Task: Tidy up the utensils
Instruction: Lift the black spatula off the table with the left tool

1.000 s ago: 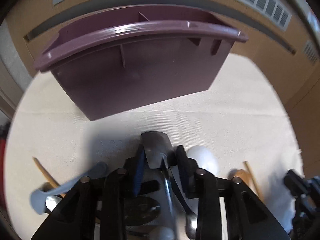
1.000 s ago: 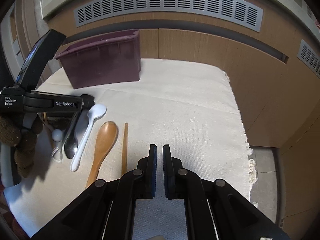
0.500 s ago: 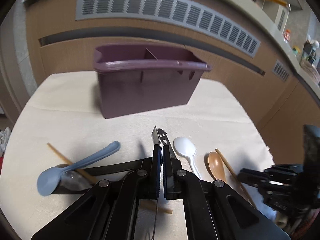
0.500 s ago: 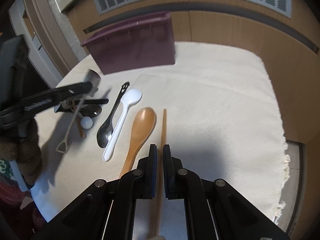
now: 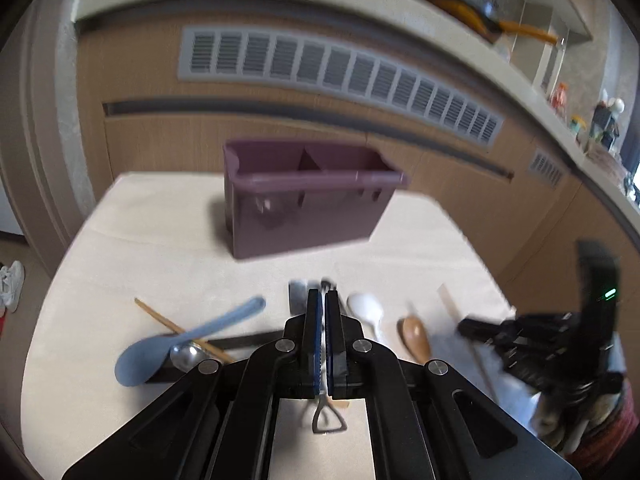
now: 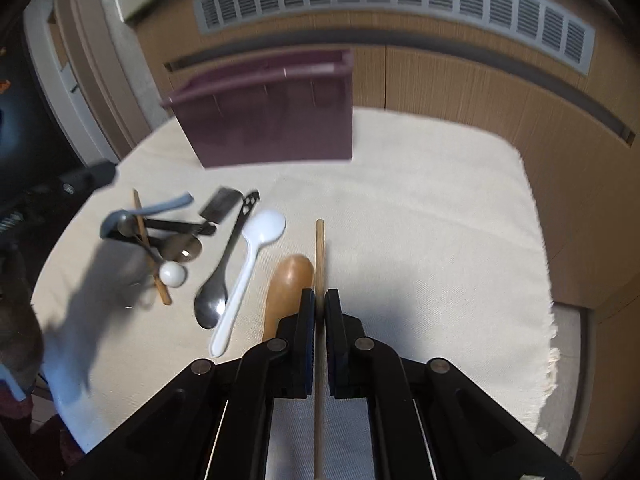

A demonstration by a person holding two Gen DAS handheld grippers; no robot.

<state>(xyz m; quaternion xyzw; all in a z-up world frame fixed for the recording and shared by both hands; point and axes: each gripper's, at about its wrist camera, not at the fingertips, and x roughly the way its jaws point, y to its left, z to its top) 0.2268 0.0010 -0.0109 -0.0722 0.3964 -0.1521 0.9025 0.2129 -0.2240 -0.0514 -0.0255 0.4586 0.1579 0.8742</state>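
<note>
Metal spatula clamped in left hand-held gripper, raised above bench, angled down toward purple caddy. Right hand-held gripper pitched down, jaws closed on wooden chopstick beside wooden spoon.

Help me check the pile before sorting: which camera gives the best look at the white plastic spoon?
The right wrist view: the white plastic spoon lies whole on the cloth, bowl to handle tip, between the metal spoon and wooden spoon. The left wrist view shows only its blurred bowl beside the left gripper.
</note>
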